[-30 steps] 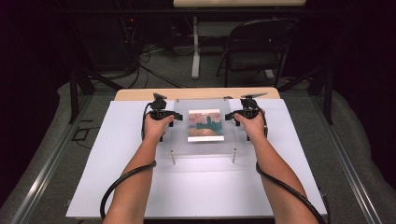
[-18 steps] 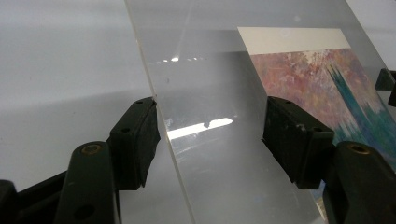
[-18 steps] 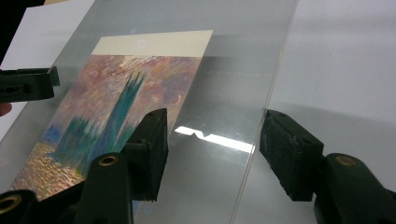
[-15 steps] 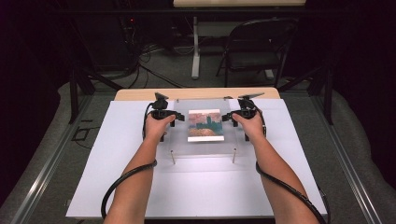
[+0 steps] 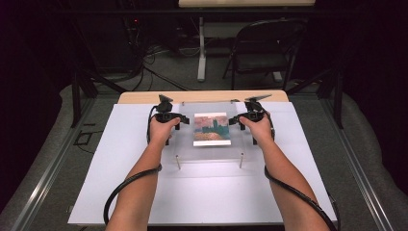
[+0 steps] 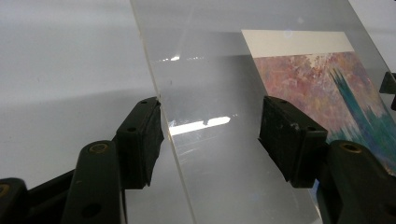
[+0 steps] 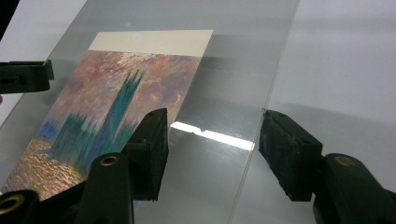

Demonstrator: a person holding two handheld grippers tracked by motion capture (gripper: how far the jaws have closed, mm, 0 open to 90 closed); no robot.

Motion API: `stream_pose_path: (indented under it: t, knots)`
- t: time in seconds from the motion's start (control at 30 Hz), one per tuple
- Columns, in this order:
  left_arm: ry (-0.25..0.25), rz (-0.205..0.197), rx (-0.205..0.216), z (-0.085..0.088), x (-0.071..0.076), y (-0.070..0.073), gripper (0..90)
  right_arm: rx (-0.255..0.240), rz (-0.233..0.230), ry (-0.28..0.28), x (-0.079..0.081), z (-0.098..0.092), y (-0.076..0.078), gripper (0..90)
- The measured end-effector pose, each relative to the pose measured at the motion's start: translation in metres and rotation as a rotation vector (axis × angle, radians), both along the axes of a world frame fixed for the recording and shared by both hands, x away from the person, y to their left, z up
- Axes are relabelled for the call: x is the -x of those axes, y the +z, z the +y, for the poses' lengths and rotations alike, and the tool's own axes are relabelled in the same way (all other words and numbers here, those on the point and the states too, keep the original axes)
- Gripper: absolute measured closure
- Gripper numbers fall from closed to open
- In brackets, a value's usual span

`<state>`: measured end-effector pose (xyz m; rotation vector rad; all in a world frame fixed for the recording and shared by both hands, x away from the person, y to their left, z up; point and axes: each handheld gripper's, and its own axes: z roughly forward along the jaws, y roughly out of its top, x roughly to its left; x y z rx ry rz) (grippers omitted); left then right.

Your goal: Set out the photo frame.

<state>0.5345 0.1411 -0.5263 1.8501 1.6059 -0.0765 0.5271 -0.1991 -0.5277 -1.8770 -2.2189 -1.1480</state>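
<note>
a person sits at a white table (image 5: 120,192) with a gripper in each hand. between them a clear acrylic sheet (image 5: 185,144) lies over a painted picture (image 5: 210,129). the high view shows the left gripper (image 5: 174,121) at the sheet's left edge and the right gripper (image 5: 236,120) at its right edge. the left gripper view shows its jaws apart, astride the sheet's edge, having just been closing slightly, pads not pressing. the right gripper view shows its jaws wide apart, astride the opposite edge.
</note>
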Motion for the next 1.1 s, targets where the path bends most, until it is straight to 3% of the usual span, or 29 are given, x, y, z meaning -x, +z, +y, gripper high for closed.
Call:
stream_pose_path:
  t: [0.8, 1.0, 1.1]
  knots:
    - [-0.001, -0.021, -0.013, -0.001, 0.003, 0.014, 43.6, 0.024, -0.017, 0.011, 0.004, 0.0, 0.014, 44.7]
    - [-0.012, -0.04, -0.009, 0.003, 0.008, 0.025, 47.2, 0.017, -0.035, 0.006, 0.01, -0.003, 0.023, 48.4]
    - [-0.024, -0.067, -0.024, 0.002, 0.013, 0.036, 48.4, 0.039, -0.062, 0.019, 0.015, -0.002, 0.032, 48.9]
